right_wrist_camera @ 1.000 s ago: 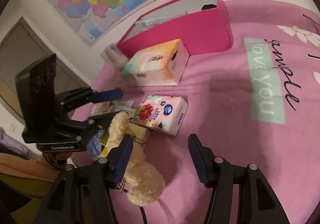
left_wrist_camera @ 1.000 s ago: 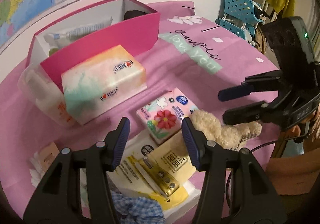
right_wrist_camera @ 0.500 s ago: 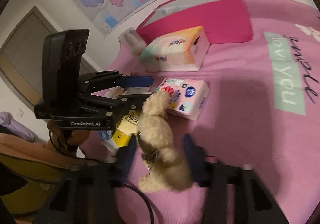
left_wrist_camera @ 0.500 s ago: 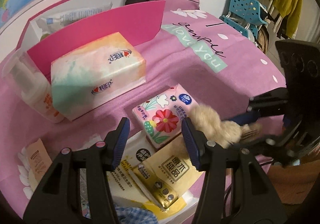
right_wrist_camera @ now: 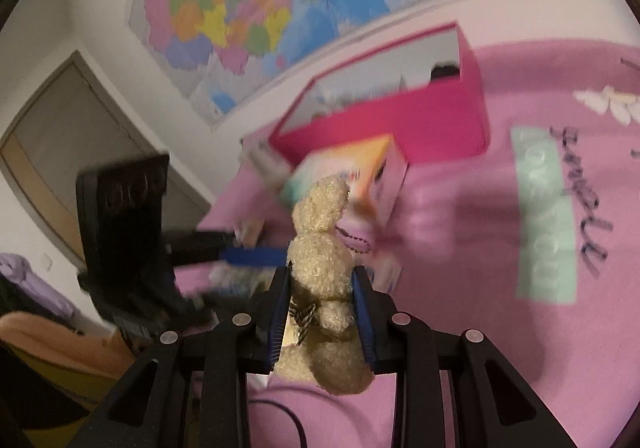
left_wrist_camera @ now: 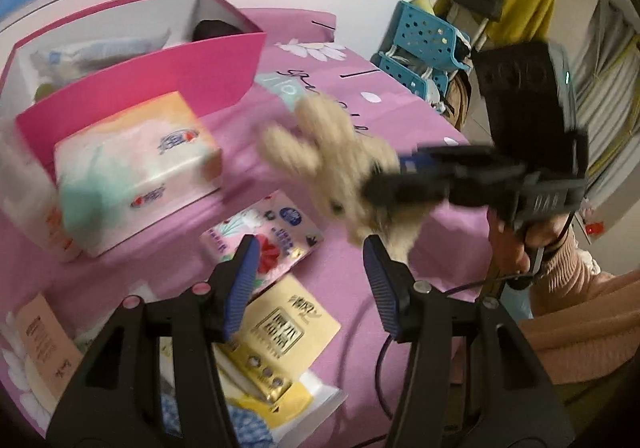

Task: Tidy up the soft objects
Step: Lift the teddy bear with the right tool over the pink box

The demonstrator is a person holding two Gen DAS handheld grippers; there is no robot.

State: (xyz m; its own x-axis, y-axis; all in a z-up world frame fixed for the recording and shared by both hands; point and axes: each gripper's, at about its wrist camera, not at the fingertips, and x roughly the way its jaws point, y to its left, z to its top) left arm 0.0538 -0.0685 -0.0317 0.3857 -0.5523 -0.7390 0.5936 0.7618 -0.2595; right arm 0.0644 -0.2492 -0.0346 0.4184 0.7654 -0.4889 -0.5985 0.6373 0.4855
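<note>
Above the pink table (left_wrist_camera: 360, 268), at 12 o'clock from our left claw (left_wrist_camera: 308, 268) — spread, empty — the plush bear (right_wrist_camera: 324, 288) has just been lifted, pinched in our right claw (right_wrist_camera: 320, 308); pink box (right_wrist_camera: 400, 116) likely next.

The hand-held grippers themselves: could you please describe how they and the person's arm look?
Both the left hand-held gripper and the right hand-held gripper have black angular frames, round silver rivets and ribbed blue fingers. A dark cable trails below. The hand wears a pale pink knit sleeve.
</note>
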